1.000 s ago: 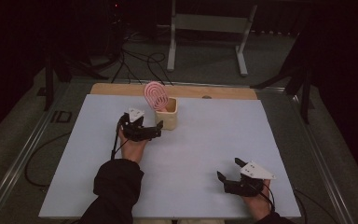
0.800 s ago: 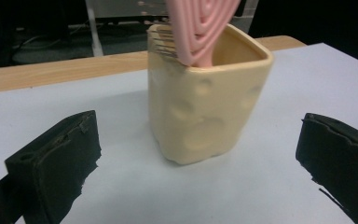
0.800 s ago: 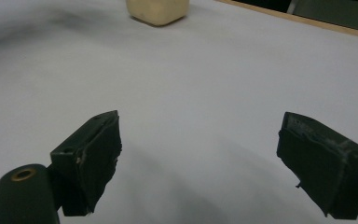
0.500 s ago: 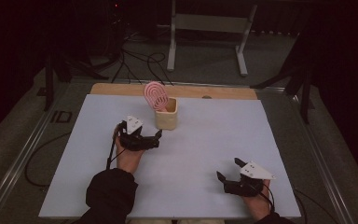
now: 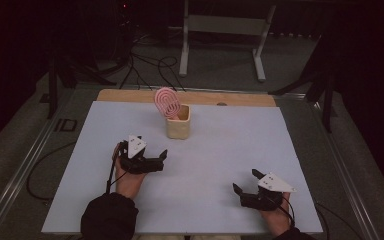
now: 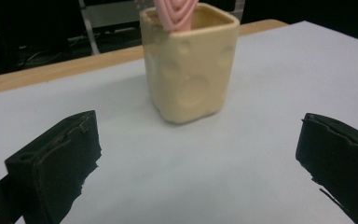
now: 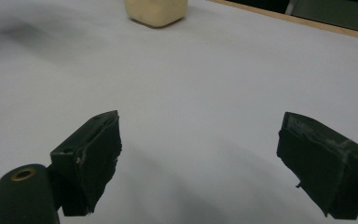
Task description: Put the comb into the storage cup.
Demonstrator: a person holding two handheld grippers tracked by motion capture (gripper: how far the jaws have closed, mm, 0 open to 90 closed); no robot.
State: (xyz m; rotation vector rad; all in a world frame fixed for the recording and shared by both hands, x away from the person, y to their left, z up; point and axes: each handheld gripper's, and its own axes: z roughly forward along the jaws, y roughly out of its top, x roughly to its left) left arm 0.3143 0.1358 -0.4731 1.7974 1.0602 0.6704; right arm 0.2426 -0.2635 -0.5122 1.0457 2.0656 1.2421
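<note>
A cream square cup (image 5: pixel 178 126) stands upright on the white table sheet (image 5: pixel 240 135), toward the far middle. A pink looped object (image 5: pixel 167 102) sticks up out of it. My left gripper (image 5: pixel 161 160) lies a short way in front of the cup, open and empty, pointing right. In the left gripper view the cup (image 6: pixel 191 70) with the pink object (image 6: pixel 175 11) is straight ahead, beyond the wide-apart jaws of my left gripper (image 6: pixel 196 163). My right gripper (image 5: pixel 246 181) rests open near the front right edge. The right gripper view has my right gripper (image 7: pixel 200 158) empty, with the cup's base (image 7: pixel 156 11) far off.
A wooden strip (image 5: pixel 130 95) runs along the table's far edge. Behind the table, a metal stand (image 5: pixel 220 30) and loose cables (image 5: pixel 150 60) lie on the dark floor. Bare white sheet stretches between the two grippers.
My left gripper has drawn back from the cup toward the person and now lies farther down the sheet. The right gripper has not moved.
</note>
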